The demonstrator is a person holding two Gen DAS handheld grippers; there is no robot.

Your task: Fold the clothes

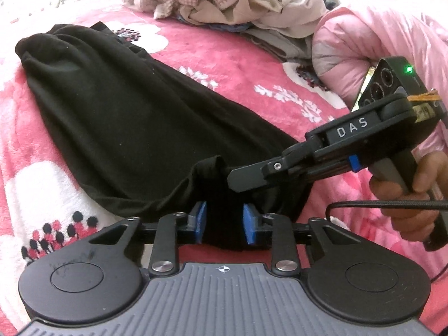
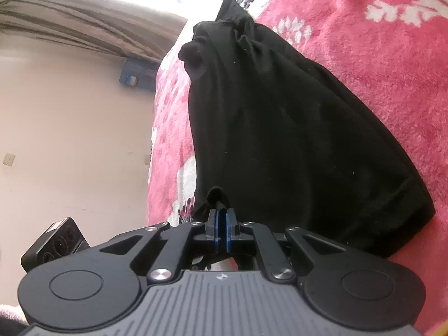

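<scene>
A black garment [image 1: 117, 117] lies stretched out on the pink flowered blanket [image 1: 238, 64], its far end bunched. My left gripper [image 1: 224, 222] is at the garment's near edge; a fold of black cloth fills the gap between its blue pads [image 1: 200, 221]. The right gripper [image 1: 233, 180] comes in from the right, a hand [image 1: 406, 196] on its handle, and pinches the same edge just beyond. In the right wrist view the right gripper [image 2: 222, 224] has its blue pads together on a tuft of the black garment [image 2: 280, 126].
A heap of beige and checked clothes [image 1: 224, 0] sits at the far side of the bed. A pink padded sleeve [image 1: 378, 42] lies at the right. The bed's edge [image 2: 156, 140] drops to a pale floor, with a curtain [image 2: 70, 22] beyond.
</scene>
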